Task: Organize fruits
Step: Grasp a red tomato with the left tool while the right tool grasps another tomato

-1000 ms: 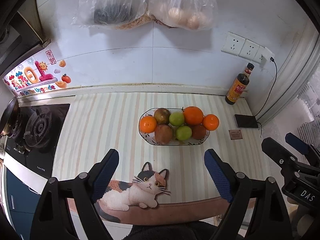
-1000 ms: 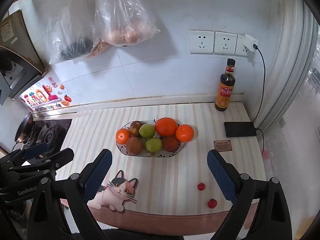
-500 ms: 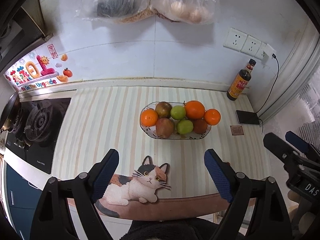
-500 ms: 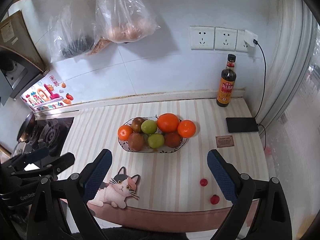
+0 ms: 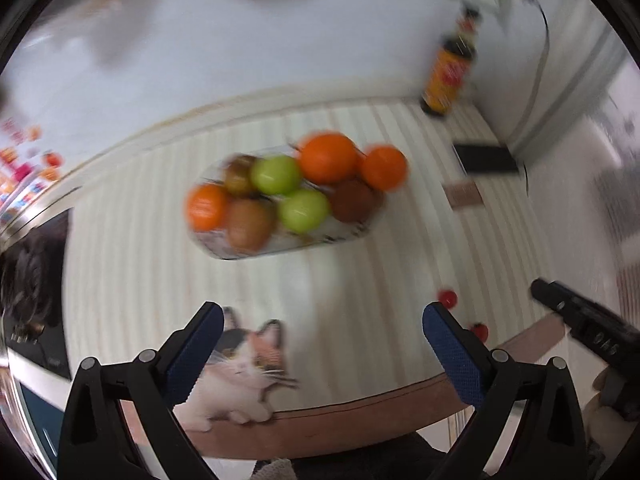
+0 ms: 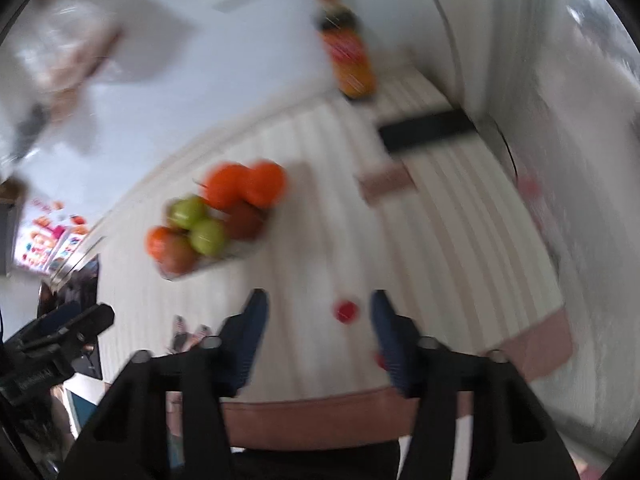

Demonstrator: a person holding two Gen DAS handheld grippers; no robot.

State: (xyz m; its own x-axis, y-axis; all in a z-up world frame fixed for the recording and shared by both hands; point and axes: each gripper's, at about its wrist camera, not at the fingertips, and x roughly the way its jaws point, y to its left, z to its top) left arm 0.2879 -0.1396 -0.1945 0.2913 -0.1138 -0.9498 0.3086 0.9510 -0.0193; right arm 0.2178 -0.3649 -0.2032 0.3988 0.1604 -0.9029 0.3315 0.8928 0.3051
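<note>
Left wrist view, blurred throughout. Left gripper (image 5: pixel 320 330) over the striped counter (image 5: pixel 360 272), jaws spreading and already wide, nothing between the blue pads (image 5: pixel 454 354), nothing held. Oval bowl (image 5: pixel 280 246) mid-counter, well ahead of the fingertips, heaped with fruit: three oranges (image 5: pixel 328 158), two green apples (image 5: pixel 276 174), several brownish fruits (image 5: pixel 250 224). Cat picture (image 5: pixel 240 372) at the near edge, just behind the left pad. Two small red fruits loose on the counter to the right: one (image 5: pixel 447 298) just above the right pad, the other (image 5: pixel 479 331) beside it, near the edge. Bottle (image 5: pixel 450 76) at the back wall, phone (image 5: pixel 486 158) near it. Right gripper (image 5: pixel 560 304) entering from the right, state unclear here.

Right wrist view, blurrier still. Right gripper (image 6: pixel 318 308) tilted down over the counter (image 6: pixel 440 240), jaws closing and partly narrowed, pads not pressing on anything. Red fruit (image 6: pixel 346 311) lying on the counter in the gap between the fingertips, nearer the right pad (image 6: pixel 390 340). Second red fruit (image 6: pixel 379 358) mostly hidden behind that pad. Bowl (image 6: pixel 208 268) farther back, to the left. Left gripper (image 6: pixel 72 326) at the left margin.
</note>
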